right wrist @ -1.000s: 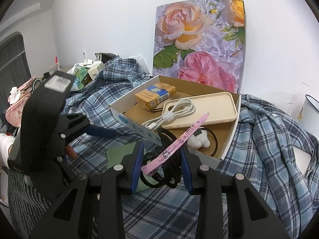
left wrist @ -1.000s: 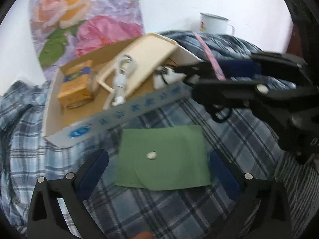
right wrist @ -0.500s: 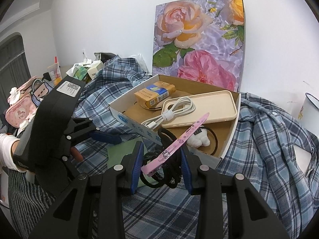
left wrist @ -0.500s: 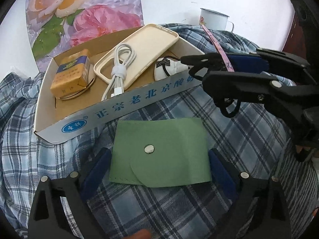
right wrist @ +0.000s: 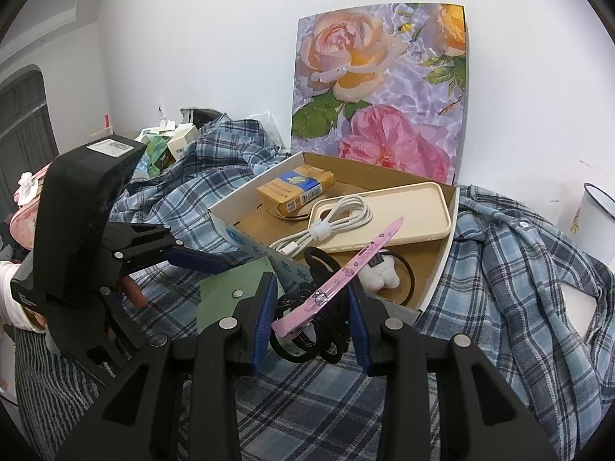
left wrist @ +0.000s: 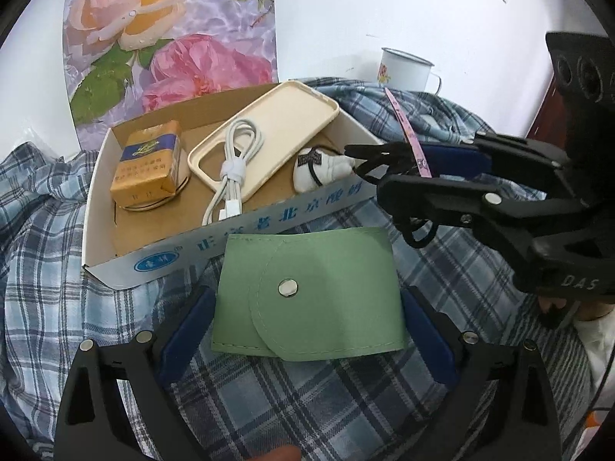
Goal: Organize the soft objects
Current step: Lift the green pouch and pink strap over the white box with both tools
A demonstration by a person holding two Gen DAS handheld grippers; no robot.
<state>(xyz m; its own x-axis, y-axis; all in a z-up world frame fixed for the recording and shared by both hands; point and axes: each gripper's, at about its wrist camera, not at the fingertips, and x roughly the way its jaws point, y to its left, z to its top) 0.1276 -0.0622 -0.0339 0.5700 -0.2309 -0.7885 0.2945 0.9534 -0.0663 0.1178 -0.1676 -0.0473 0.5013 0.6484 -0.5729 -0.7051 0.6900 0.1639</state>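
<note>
Left hand-held gripper [left wrist: 307, 319]: jaws wide, one blue pad each side of green pouch [left wrist: 311, 292]. Pads sit just beside the pouch's short edges; contact can't be confirmed, lower pad ends hidden behind pouch corners. Pouch lies flat on plaid shirt [left wrist: 269, 395], flap snapped w/ silver stud, just in front of the cardboard box [left wrist: 246, 230]. Box front wall covers the pouch's far-left corner area in right wrist view.

Right hand-held gripper [right wrist: 311, 307]: jaws partly closed on a bundle of black hair ties [right wrist: 307, 330] plus a pink strap [right wrist: 338, 276] that sticks up diagonally over the box. Whether both pads press the strap itself can't be told; ties fill the gap. Bundle held just outside the box's near corner, above the shirt.

Box contents: yellow-blue cigarette pack [left wrist: 148, 165] on a round item, mostly hidden; cream phone case [left wrist: 265, 142]; coiled white cable [left wrist: 232, 165] lying across case; small white plush charm [left wrist: 321, 167] w/ black loop, partly blocked by the right gripper tips in left view.

Background: floral poster [right wrist: 380, 88] leaning on wall, enamel mug [left wrist: 403, 71] (cut off at edge in right view), clutter at far left, too small to identify. A fingertip shows at bottom edge of left view, cut off.
</note>
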